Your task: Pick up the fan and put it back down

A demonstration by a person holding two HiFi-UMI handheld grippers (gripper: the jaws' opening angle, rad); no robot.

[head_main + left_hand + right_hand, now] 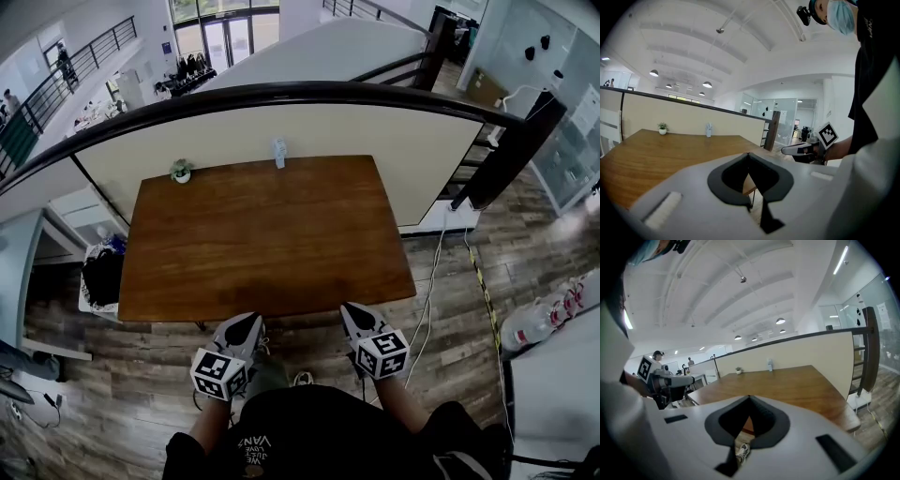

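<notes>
Left gripper point(246, 328) and right gripper point(354, 315) are closed, empty; the fan point(278, 152) stands far ahead, awaiting pickup or already returned.

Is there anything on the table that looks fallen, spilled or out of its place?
Nothing stands out. The fan and the small potted plant both stand upright at the far edge of the table, with nothing spilled. The left tongs and right tongs are shut and empty, short of the near edge.
</notes>
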